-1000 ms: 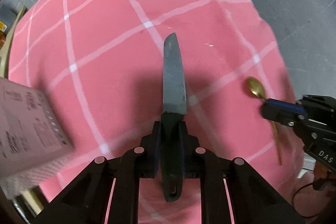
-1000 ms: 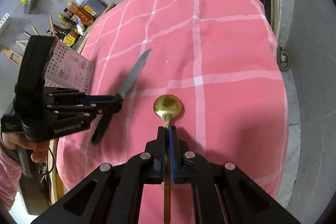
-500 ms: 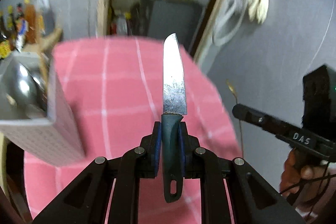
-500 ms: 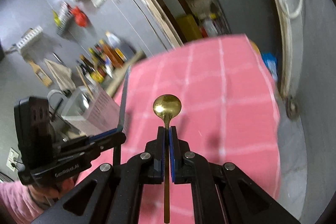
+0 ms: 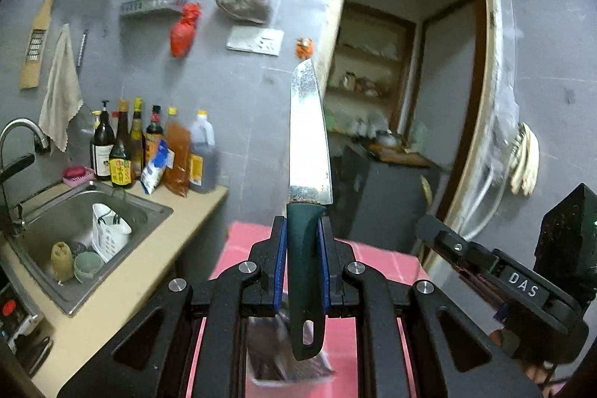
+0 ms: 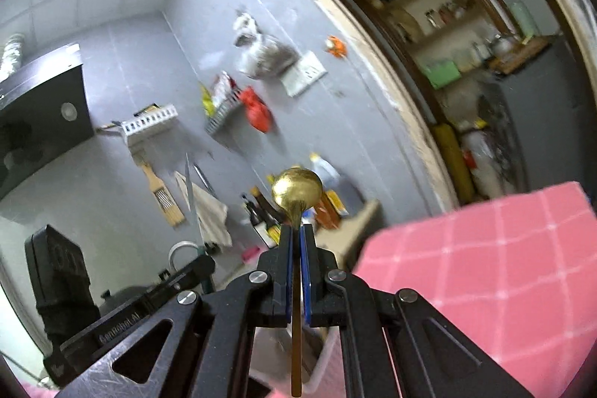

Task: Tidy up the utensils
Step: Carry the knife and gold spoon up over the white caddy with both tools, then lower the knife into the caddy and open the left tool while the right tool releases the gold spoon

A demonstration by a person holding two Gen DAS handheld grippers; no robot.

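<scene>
My left gripper (image 5: pixel 302 230) is shut on the dark green handle of a knife (image 5: pixel 309 137), whose steel blade points up and forward. My right gripper (image 6: pixel 297 230) is shut on the thin stem of a gold spoon (image 6: pixel 296 191), bowl up. Both are raised above the pink checked table (image 6: pixel 485 286). A perforated utensil holder (image 5: pixel 291 366) shows blurred just below the left gripper's fingers, and under the right ones too. In the left wrist view the right gripper (image 5: pixel 425 226) and spoon (image 5: pixel 426 189) are at the right. In the right wrist view the left gripper (image 6: pixel 205 262) and knife (image 6: pixel 189 189) are at the left.
A steel sink (image 5: pixel 33 263) with a white cup and small items lies at the left, with a faucet (image 5: pixel 18 131) and several bottles (image 5: pixel 149 152) on the beige counter (image 5: pixel 156 256). The grey wall carries racks and hung tools. A doorway (image 5: pixel 410 99) opens at the right.
Both grippers have risen off the table and tilted from looking down to near level, each keeping its utensil. The holder, at the left before, now sits below the fingers.
</scene>
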